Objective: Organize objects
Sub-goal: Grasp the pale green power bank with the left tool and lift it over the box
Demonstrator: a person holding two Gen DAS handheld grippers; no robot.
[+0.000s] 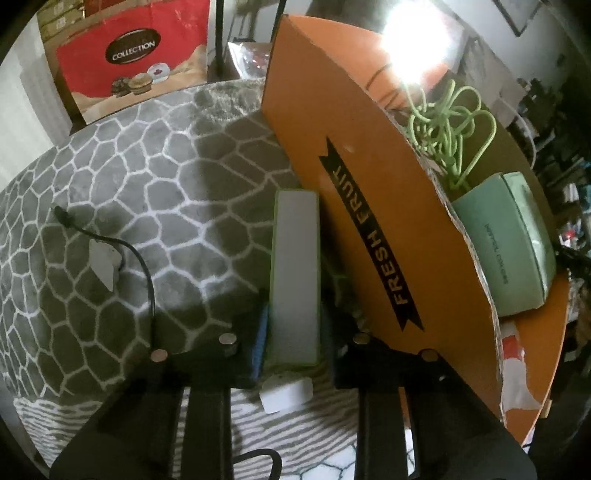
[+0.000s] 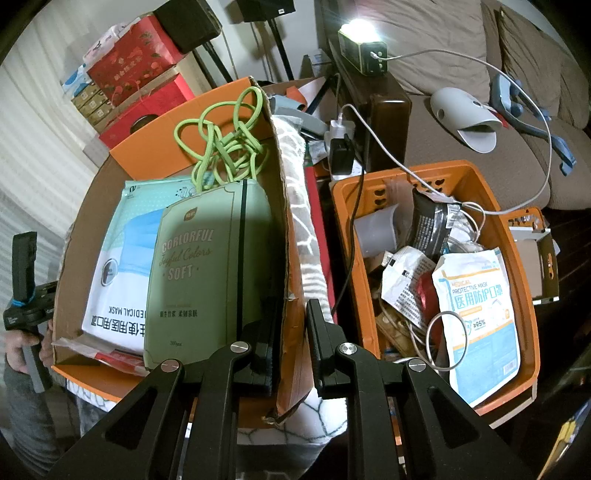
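In the left wrist view a flat white slab with green edges lies lengthwise between the fingers of my left gripper, which is shut on it over the grey blanket. Just to its right stands the orange "FRESH FRUIT" cardboard box, holding a green cord and a mint pack. In the right wrist view my right gripper is shut on the box's right wall. Inside lie the green cord, a green tissue pack and a mask pack.
An orange plastic basket full of masks, wrappers and cables stands right of the box. A black cable with a white tag and a small white block lie on the blanket. A red bag, a lamp and a sofa stand behind.
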